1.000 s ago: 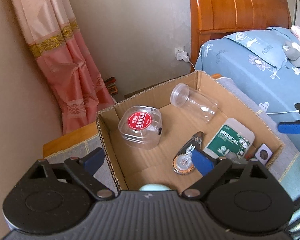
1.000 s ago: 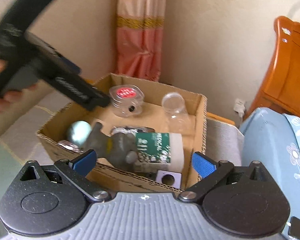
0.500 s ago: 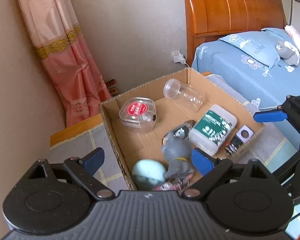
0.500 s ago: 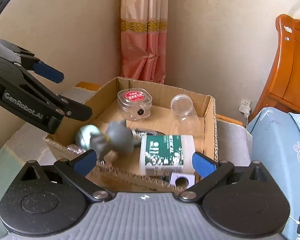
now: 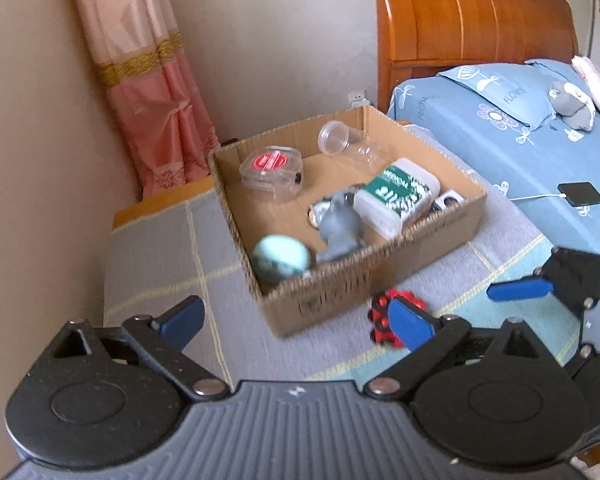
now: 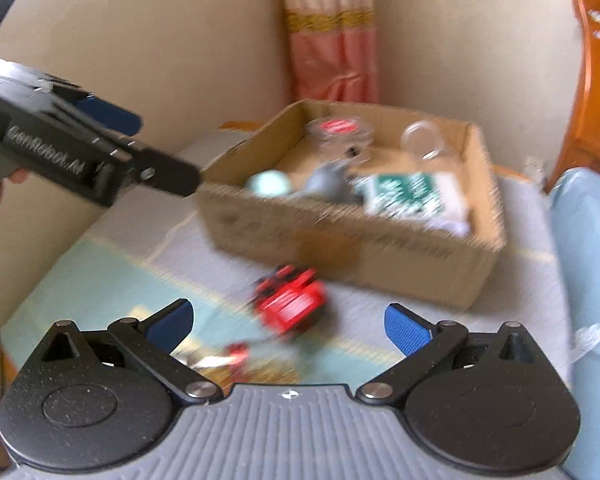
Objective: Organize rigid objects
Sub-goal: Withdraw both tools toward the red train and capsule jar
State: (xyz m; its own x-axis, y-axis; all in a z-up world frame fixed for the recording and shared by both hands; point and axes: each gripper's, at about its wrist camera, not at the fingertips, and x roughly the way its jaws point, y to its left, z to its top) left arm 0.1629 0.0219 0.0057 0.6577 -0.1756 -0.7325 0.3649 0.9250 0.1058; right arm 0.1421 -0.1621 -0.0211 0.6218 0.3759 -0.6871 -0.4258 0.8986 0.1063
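**Cardboard box loaded, one red toy outside it**

Cardboard walls of the open box (image 5: 380,280) enclose most of the objects we see. At its far wall a clear round container with a red label (image 5: 271,172) sits near the left corner, and a clear plastic jar (image 5: 346,142) lies on its side near the right one. A white bottle with a green "MEDICAL" label (image 5: 398,194) lies flat toward the right side, with a small white square piece (image 5: 451,201) tucked just beyond it in the near right corner. A grey figurine (image 5: 340,228) rests against the bottle's left side, and a pale teal ball (image 5: 281,258) sits in the near left corner against the front wall.

Outside the box, a red and black toy (image 6: 290,306) lies on the grey and teal checked cloth (image 5: 160,248), just in front of the box's near wall. In the right wrist view it is blurred, and some smaller red and gold bits nearer the camera are too smeared for us to name.

Our left gripper (image 5: 296,318) hangs above the cloth with its jaws spread wide, holding nothing. Our right gripper (image 6: 286,322) is likewise wide open and empty, the red toy showing between its fingers but apart from them.

To the right a bed with a blue floral sheet (image 5: 520,140) carries a dark phone (image 5: 580,194).
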